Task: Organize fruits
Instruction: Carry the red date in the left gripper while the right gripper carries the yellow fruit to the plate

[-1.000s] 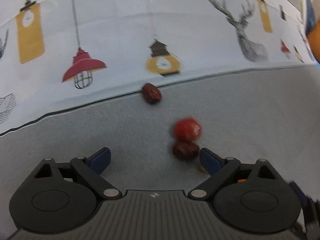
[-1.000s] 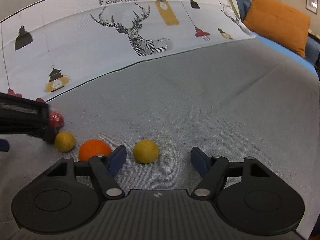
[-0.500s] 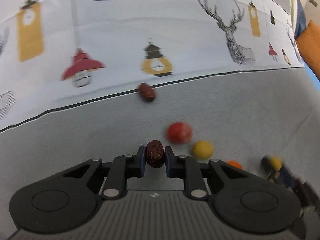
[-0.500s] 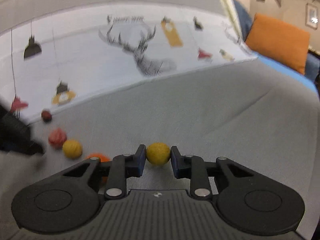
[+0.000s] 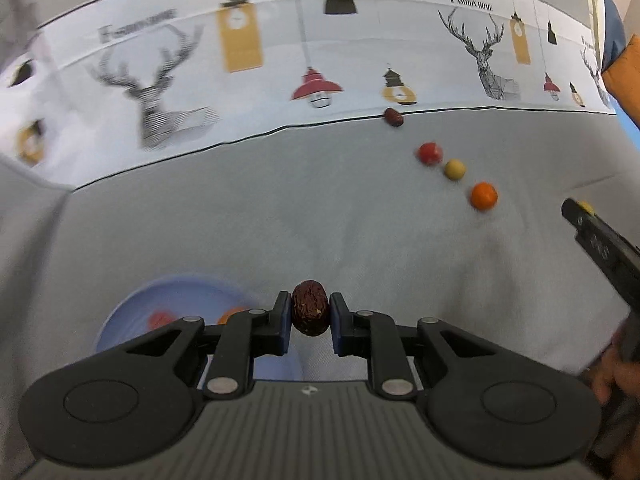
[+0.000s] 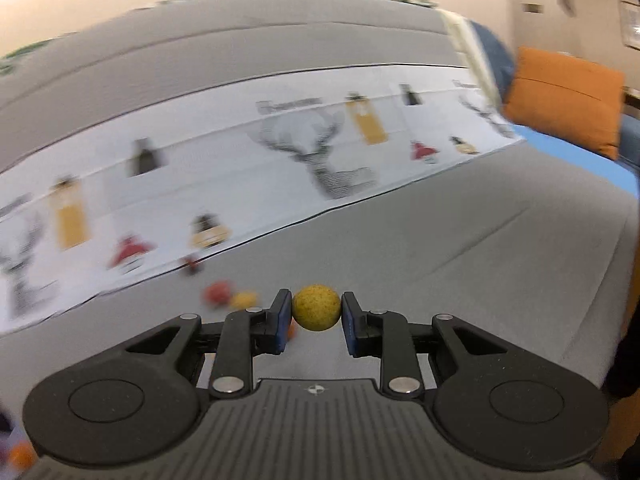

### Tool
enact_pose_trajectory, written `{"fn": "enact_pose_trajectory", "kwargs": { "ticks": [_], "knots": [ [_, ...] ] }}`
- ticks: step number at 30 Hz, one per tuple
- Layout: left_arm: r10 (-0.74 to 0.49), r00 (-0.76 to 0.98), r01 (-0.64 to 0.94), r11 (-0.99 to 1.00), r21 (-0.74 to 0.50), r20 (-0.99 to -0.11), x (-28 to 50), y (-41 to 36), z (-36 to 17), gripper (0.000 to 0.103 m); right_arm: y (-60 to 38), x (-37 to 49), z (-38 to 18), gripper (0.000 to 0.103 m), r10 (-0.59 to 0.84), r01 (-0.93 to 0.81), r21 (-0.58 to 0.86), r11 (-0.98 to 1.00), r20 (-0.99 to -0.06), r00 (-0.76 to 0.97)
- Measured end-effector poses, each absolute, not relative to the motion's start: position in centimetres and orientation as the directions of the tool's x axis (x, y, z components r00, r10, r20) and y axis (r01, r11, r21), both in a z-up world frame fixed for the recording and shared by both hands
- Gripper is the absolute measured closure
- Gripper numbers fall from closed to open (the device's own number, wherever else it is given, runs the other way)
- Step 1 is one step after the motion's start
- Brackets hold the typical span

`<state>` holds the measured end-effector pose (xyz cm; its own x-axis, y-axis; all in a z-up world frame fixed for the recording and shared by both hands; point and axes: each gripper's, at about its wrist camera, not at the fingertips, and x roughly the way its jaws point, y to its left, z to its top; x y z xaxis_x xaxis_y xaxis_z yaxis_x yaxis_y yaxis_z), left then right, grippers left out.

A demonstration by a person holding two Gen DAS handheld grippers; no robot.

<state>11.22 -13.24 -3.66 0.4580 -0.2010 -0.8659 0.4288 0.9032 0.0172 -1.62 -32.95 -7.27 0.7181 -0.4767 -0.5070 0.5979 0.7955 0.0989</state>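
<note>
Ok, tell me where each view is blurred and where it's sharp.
Left wrist view: the dark red date in the left gripper is sharp; the deer print at left smears. Right wrist view: the yellow fruit is crisp, the cloth behind streaked.

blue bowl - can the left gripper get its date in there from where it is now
Probably yes. The left gripper is shut on the dark red date, and the blue bowl sits just left of its fingers, open-topped with only two fruits inside. Nothing stands between them.

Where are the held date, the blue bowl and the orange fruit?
held date [image 5: 310,307], left wrist view, wrinkled front.
blue bowl [image 5: 132,304], left wrist view, bare inner wall.
orange fruit [image 5: 483,195], left wrist view, its middle.
</note>
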Motion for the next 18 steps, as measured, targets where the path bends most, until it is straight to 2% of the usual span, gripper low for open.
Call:
{"fn": "enact_pose_trajectory", "kwargs": {
  "ticks": [8,18],
  "knots": [
    [-0.212,0.494,0.395,0.919,0.001,-0.843,3.8,-6.5,-0.2,0.081,-24.9,-8.7,-3.8,0.075,-0.306,0.46,0.135,0.878,-0.58,0.755],
    [-0.233,0.518,0.35,0.936,-0.045,-0.823,-2.8,-0.5,1.0,0.081,-17.2,-12.0,0.4,0.075,-0.222,0.298,0.072,0.952,-0.512,0.83]
  ]
}}
